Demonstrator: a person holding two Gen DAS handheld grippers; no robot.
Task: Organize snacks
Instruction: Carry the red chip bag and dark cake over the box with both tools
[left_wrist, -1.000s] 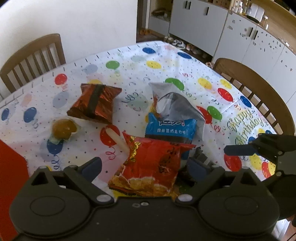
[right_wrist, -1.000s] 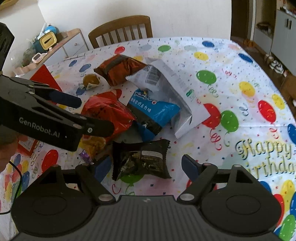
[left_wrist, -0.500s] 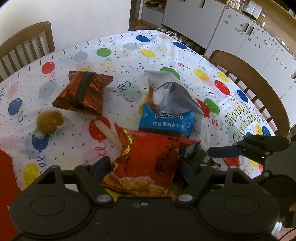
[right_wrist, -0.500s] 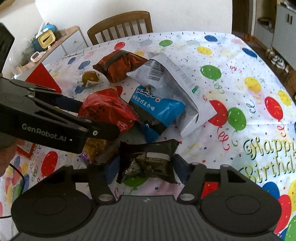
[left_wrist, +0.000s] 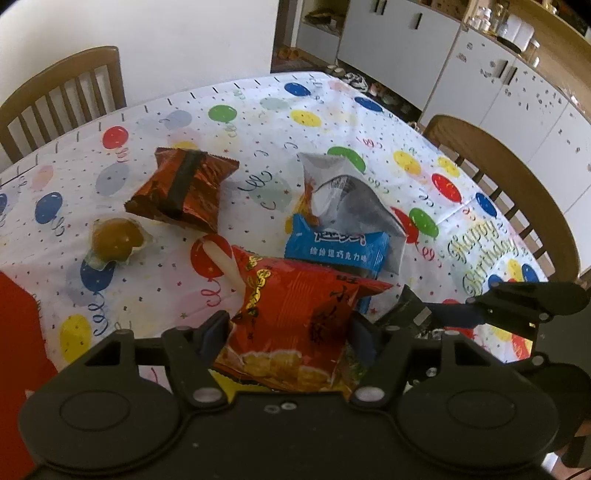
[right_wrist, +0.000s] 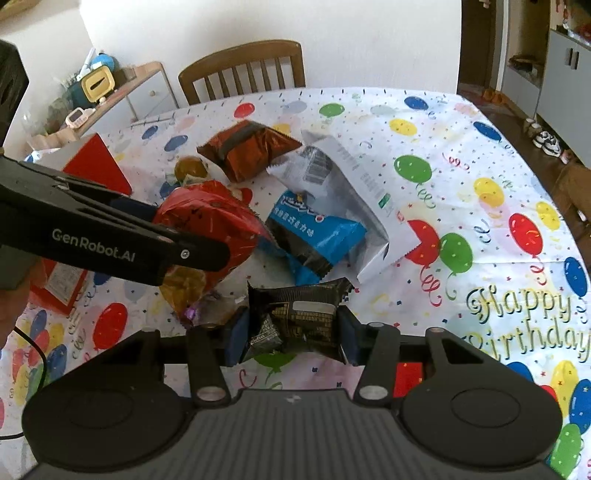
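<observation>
My left gripper (left_wrist: 290, 332) is shut on a red snack bag (left_wrist: 295, 314), which also shows in the right wrist view (right_wrist: 210, 225). My right gripper (right_wrist: 293, 334) is shut on a black snack packet (right_wrist: 295, 317) just above the tablecloth. A blue packet (left_wrist: 336, 247) and a grey-white bag (left_wrist: 351, 195) lie behind the red bag. A brown foil packet (left_wrist: 183, 188) and a small round wrapped snack (left_wrist: 116, 238) lie to the left. A white stick (left_wrist: 223, 260) pokes out from under the red bag.
A balloon-print tablecloth (left_wrist: 258, 122) covers the table. A red box (right_wrist: 96, 162) stands at the left side. Wooden chairs (left_wrist: 62, 96) (left_wrist: 517, 184) stand at the far and right edges. White cabinets (left_wrist: 480, 81) are beyond.
Both grippers have closed on their packets, the left on the red bag and the right on the black packet. Both views have moved in closer.
</observation>
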